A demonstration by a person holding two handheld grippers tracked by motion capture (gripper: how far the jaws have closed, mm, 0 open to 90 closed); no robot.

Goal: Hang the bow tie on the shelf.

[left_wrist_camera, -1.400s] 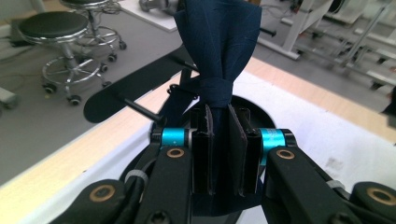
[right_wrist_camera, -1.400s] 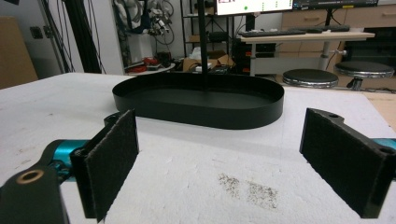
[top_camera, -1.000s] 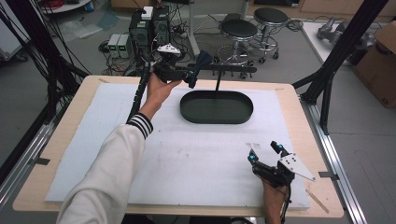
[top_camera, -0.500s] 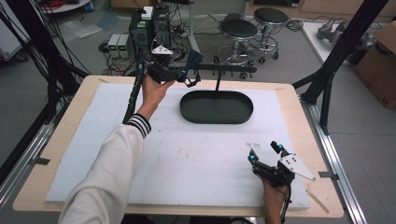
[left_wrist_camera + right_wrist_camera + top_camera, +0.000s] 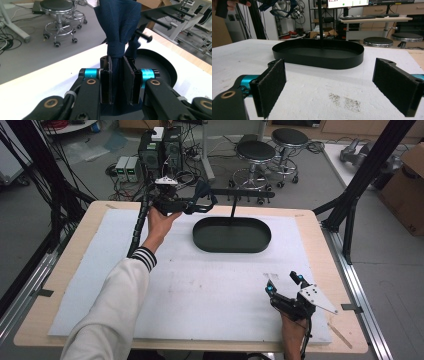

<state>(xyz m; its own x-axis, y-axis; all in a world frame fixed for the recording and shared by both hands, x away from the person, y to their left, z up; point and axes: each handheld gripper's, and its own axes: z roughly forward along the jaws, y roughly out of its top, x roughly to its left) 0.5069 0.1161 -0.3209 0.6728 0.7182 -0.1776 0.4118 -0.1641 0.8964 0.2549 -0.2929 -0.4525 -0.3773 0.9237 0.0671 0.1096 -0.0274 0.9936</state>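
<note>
A dark blue cloth (image 5: 204, 191) is bunched between the pads of my left gripper (image 5: 206, 202), which is shut on it above the table's far side. It is held by the left end of a black rack bar (image 5: 245, 194). In the left gripper view the cloth (image 5: 120, 22) rises out of the gripper (image 5: 117, 61), with a peg of the rack (image 5: 143, 37) just behind it. The rack's post stands in a black oval tray (image 5: 232, 251). My right gripper (image 5: 284, 284) rests open on the white mat near the front right. Nothing lies in that gripper (image 5: 329, 82) in its own view.
A white foam mat (image 5: 200, 290) covers the wooden table. The black tray (image 5: 319, 60) lies ahead of the right gripper. Stools (image 5: 255, 152), computer boxes and cables stand on the floor beyond the far edge. Black frame posts flank the table.
My left hand has shifted a little to the left and lower with the cloth still in its jaws. The right gripper has stayed where it was.
</note>
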